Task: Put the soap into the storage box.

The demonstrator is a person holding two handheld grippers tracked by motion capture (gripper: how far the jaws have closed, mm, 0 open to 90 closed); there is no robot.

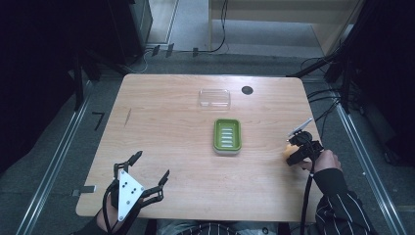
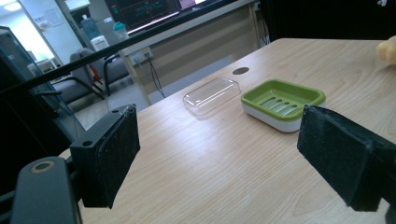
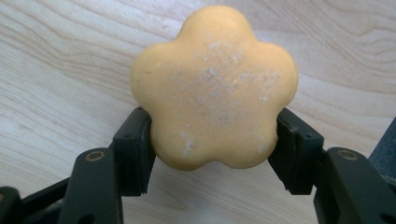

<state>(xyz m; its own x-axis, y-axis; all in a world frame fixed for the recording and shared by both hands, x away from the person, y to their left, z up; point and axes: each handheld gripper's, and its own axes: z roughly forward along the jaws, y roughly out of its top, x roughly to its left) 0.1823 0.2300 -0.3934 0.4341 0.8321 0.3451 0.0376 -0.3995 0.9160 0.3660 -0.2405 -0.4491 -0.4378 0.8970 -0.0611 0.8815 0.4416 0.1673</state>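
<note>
A yellow-orange flower-shaped soap (image 3: 215, 88) sits between the two black jaws of my right gripper (image 3: 215, 149), which is shut on it just above the wooden table. In the high view the right gripper (image 1: 298, 149) holds the soap (image 1: 292, 155) near the table's right edge. A green soap dish (image 1: 227, 135) with a white base lies at the table's middle, also seen from the left gripper view (image 2: 282, 100). A clear plastic lid (image 1: 214, 98) lies behind it. My left gripper (image 1: 149, 169) stands open at the front left, its pads (image 2: 112, 154) wide apart with nothing between them.
A small dark round hole (image 1: 247, 90) marks the wooden table (image 1: 161, 127) near its far edge. Cables run on the floor to the right of the table (image 1: 323, 105). A desk with monitors and chairs (image 2: 88, 79) stands beyond the far edge.
</note>
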